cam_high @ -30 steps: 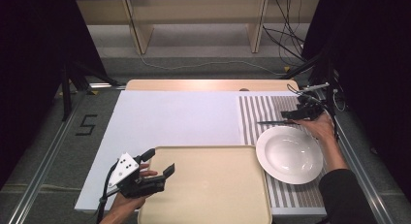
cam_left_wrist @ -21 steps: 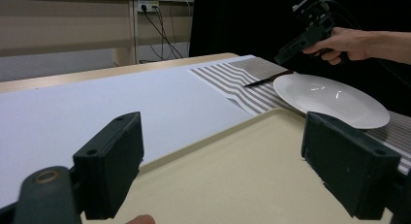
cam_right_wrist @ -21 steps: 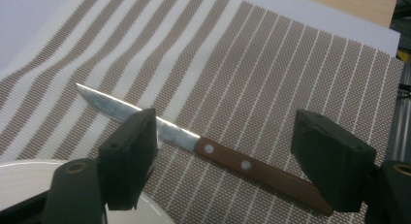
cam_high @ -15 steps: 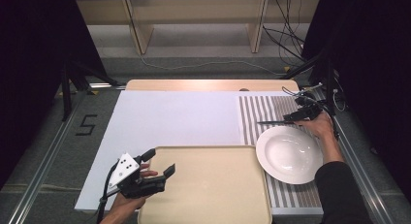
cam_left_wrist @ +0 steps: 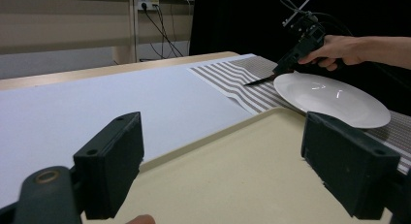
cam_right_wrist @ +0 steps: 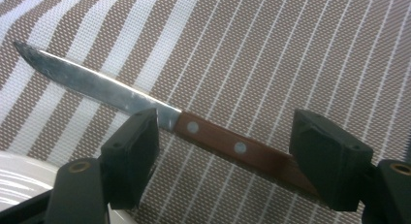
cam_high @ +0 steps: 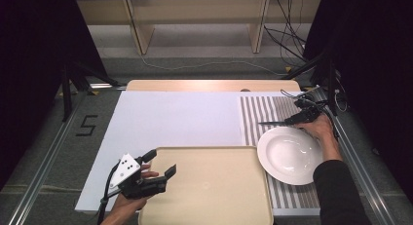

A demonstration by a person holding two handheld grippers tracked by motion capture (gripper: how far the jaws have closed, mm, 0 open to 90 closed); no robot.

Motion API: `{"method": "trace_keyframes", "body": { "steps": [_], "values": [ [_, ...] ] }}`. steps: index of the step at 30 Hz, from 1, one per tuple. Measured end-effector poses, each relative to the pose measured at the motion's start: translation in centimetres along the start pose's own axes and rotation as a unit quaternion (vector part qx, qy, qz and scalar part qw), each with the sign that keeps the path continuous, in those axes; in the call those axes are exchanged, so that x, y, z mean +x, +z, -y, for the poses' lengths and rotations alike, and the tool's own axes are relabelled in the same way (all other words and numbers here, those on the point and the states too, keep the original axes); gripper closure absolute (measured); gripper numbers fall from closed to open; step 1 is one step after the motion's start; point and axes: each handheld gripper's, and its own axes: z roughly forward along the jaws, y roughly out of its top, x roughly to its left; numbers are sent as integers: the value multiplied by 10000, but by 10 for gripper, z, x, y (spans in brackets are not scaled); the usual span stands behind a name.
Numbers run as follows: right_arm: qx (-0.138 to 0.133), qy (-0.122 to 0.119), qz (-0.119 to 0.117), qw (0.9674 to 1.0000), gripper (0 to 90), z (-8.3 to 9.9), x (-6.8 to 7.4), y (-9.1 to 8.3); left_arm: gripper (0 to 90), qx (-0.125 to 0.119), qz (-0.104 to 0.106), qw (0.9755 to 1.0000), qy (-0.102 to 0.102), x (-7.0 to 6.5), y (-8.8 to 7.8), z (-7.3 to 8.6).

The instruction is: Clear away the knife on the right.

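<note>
My right gripper has its fingers spread wide, one on each side of the knife, and I cannot tell whether either one touches it; the brown riveted handle runs across the gap between them while the blade reaches out past the left finger, over the striped placemat. In the high view I see the knife just beyond the far rim of the white plate, its tip pointing toward the white table sheet, with my right hand reaching in over the plate's far right edge. My left gripper sits low at the near left, fingers apart and holding nothing, hovering at the near left corner of the beige tray. The left gripper view gives me the side angle: the right gripper tilted downward, and the blade low over the placemat beside the plate. The right gripper view alone shows me the handle's two rivets
</note>
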Motion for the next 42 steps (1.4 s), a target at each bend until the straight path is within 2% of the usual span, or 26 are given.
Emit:
{"method": "trace_keyframes", "body": {
  "steps": [2,6,9,12,14,19,24,36,42],
  "values": [
    [71,-70,59,9999,274,0,1,2,150,6,-16,10000,-25,1,0,0],
    [74,-43,27,10000,273,1,-2,4,150,12,-25,10000,-40,2,0,0],
    [135,-15,-4,9999,267,2,-3,8,150,4,-13,10000,-83,2,0,0],
    [208,59,-136,9997,261,2,-3,11,150,12,-19,10000,-88,3,0,0],
    [286,5,-126,9995,279,2,-2,13,150,8,-25,10000,-92,3,0,0],
    [393,-1,-138,9991,364,5,-7,8,150,15,-19,10000,-91,3,0,0],
    [485,-180,-124,9986,489,6,-8,5,150,14,-22,10000,-87,2,0,1],
    [870,-550,-148,9946,703,-5,4,5,150,9,-15,10000,-86,2,0,0],
    [986,-749,-97,9923,764,-9,10,6,150,8,-19,10000,-81,2,0,0]
  ]
}}
